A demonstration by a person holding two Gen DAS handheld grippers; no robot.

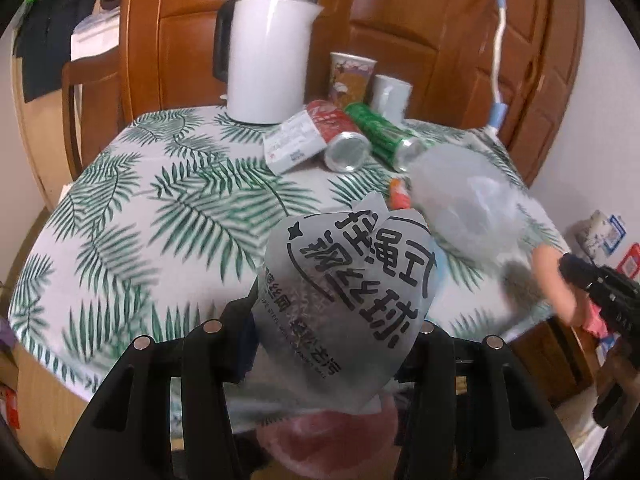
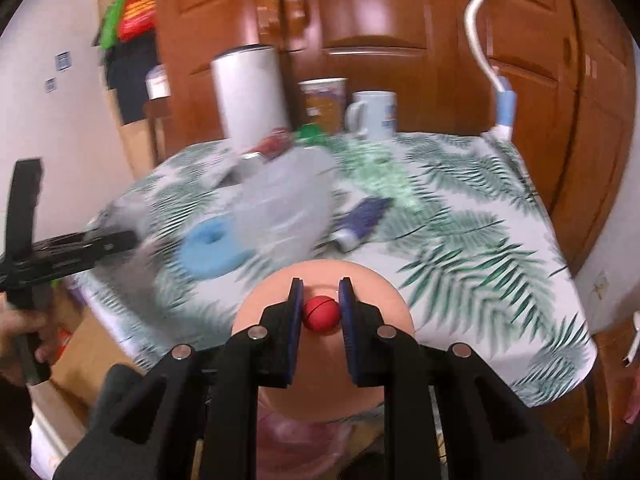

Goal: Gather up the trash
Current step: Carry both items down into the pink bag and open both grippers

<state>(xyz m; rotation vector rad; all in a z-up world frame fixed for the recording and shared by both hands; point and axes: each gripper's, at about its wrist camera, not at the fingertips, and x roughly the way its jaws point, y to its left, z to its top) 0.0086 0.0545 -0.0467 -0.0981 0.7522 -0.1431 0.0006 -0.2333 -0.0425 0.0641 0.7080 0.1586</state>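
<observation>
The printed wrapper (image 1: pixel 340 300), a crumpled silver packet with black lettering, is clenched between the jaws of the left gripper (image 1: pixel 332 344) at the near edge of the counter (image 1: pixel 120 208), above a pink bag (image 1: pixel 332 440) that is only partly visible below. The right gripper (image 2: pixel 320 312) grips a peach disc with a red knob (image 2: pixel 320 311), its jaws closed on the knob, also over the near edge. Further out, a clear plastic bag (image 1: pixel 460 200) lies blurred at the right, and a red can (image 1: pixel 340 136) and a green can (image 1: pixel 384 140) lie on their sides at the far centre beside a white kettle (image 1: pixel 268 60). Risks: the light wrapper may slip or miss the bag opening if released early; the two grippers, close together, may collide; round cans may roll.
</observation>
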